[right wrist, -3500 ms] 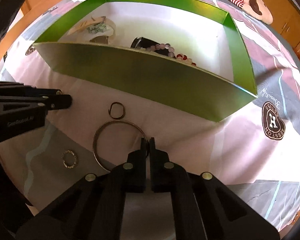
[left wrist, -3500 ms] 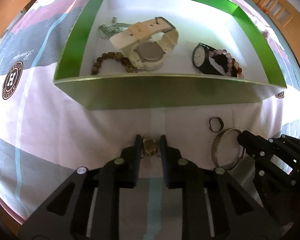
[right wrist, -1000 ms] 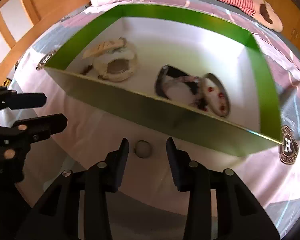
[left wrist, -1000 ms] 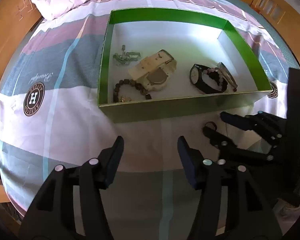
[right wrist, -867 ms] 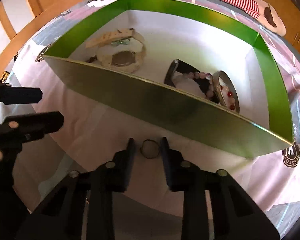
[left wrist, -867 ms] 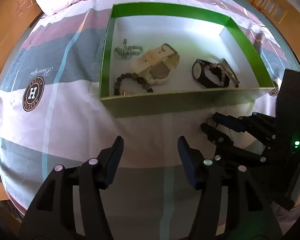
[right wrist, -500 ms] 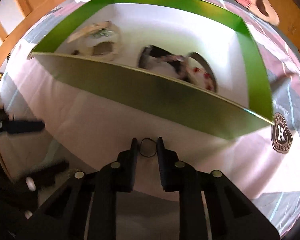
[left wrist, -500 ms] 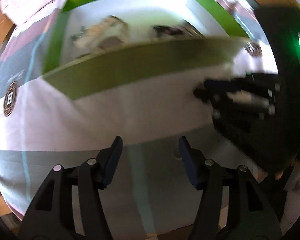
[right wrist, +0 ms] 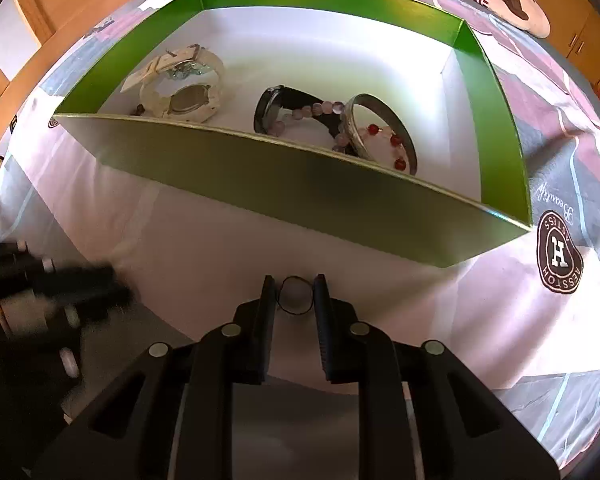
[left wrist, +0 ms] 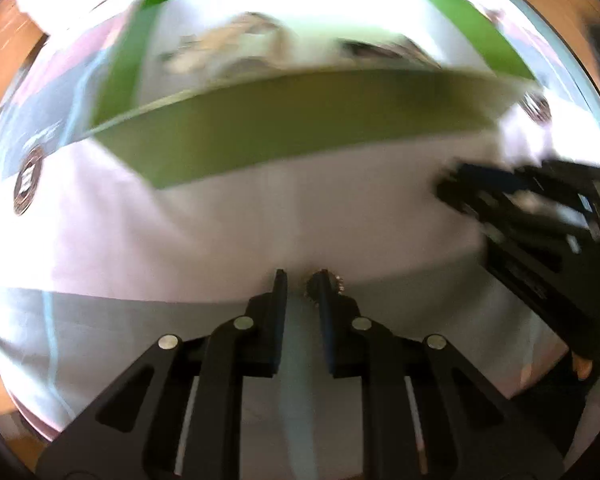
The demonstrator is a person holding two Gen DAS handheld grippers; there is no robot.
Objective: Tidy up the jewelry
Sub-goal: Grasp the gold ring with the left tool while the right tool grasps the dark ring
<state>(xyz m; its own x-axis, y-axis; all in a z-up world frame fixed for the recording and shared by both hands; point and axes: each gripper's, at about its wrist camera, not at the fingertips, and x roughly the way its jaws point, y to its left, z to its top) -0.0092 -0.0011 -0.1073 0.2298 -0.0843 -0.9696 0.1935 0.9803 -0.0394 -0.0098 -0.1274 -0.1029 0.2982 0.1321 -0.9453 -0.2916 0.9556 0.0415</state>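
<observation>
Jewelry on the bedspread [right wrist: 204,240]: the left gripper [left wrist: 298,280], jaws closing, nips a tiny sparkly ring [left wrist: 337,280]; the right gripper [right wrist: 295,294] clamps a thin wire ring [right wrist: 295,295] edgewise. Both look light, slippery, easily bent. The green box [right wrist: 300,184] waits beyond.

My left view's smeared, the box contents [left wrist: 300,52] unreadable, and the sparkly bit [left wrist: 337,280] behind my fingertip's too blurred to name.
</observation>
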